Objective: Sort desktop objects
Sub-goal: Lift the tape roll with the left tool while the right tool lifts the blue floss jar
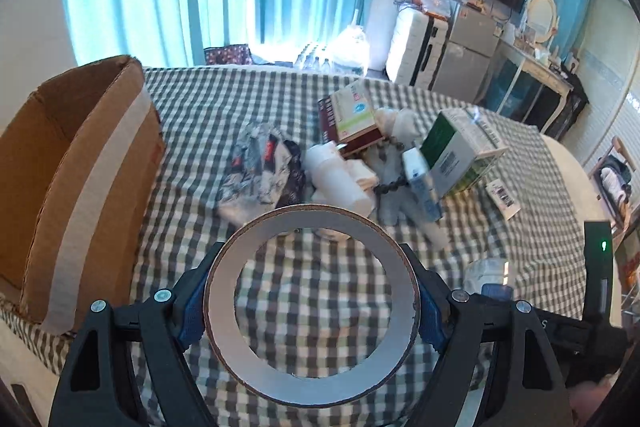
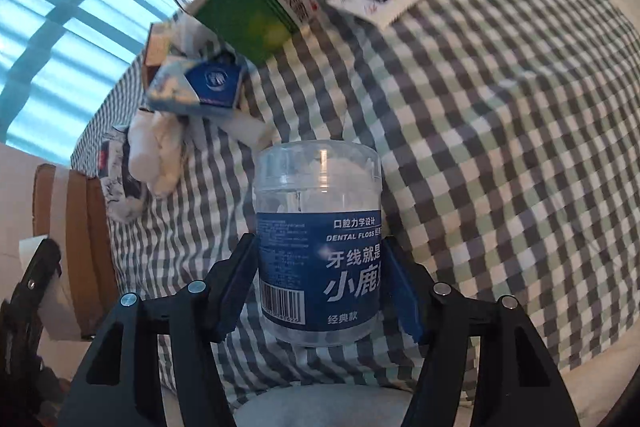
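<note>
Desktop objects lie heaped on the checked cloth [image 1: 248, 95] before you, and the cardboard box [image 1: 76, 163] stands open at its left edge. In the heap [image 1: 360, 155], the green-and-white carton [image 1: 456, 151] leans on a blue-and-white packet [image 2: 200, 83], with a maroon box [image 1: 348, 123], white bottles [image 1: 340, 179] and a patterned pouch [image 1: 264, 171] beside them. A small barcoded card [image 1: 502, 197] lies apart, to the right. Your left gripper [image 1: 312, 311] pinches a tape roll [image 1: 312, 307] by its outer rim, lifted clear of the cloth. Your right gripper [image 2: 320, 287] has the dental floss jar [image 2: 318, 239] between its blue pads; they sit against its sides, though you cannot tell from here how firmly they press.
</note>
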Available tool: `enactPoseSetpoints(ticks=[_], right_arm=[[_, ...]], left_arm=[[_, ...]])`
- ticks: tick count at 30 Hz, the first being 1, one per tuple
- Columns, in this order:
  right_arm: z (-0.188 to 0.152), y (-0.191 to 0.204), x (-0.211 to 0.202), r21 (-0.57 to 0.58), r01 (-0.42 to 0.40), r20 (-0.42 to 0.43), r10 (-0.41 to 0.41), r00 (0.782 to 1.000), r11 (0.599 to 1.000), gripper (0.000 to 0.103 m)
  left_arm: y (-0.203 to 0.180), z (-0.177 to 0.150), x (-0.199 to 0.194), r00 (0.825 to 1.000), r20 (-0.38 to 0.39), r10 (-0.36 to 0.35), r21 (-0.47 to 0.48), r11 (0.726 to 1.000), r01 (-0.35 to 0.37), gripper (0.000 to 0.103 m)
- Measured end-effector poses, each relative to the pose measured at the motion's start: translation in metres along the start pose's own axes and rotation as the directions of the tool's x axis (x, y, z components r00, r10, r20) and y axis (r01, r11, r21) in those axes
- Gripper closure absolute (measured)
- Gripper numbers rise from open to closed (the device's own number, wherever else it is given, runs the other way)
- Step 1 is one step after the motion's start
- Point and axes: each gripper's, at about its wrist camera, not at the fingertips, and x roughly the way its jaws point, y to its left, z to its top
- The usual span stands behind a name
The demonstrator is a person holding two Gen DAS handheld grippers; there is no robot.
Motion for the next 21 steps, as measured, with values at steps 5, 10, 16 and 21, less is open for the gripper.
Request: enactPoseSetpoints(ticks=[5, 10, 16, 21], right_arm=[[-0.001, 0.008, 0.014, -0.052, 0.073, -0.063, -0.076, 0.995, 0.996, 0.041], [-0.004, 0.005, 0.010, -0.057, 0.067, -0.032, -0.069, 0.997, 0.996, 0.042], [-0.008, 0.005, -0.017, -0.079, 0.058, 0.105, -0.050, 0.993, 0.995, 0.042], [-0.018, 0.027, -0.046, -0.196, 0.125, 0.207, -0.084, 0.975, 0.973, 0.042]], left_arm=[[0.009, -0.005, 0.019, 0.998, -0.068, 0.013, -0.033, 0.999, -0.016, 0.020], [0.009, -0.014, 0.043, 0.992, -0.123, 0.008, -0.041, 0.999, -0.013, 0.020], [0.004, -0.011, 0.042, 0.992, -0.122, -0.007, -0.018, 1.000, 0.005, 0.020], [0.003, -0.005, 0.013, 0.997, -0.071, -0.008, 0.026, 1.000, 0.010, 0.020]])
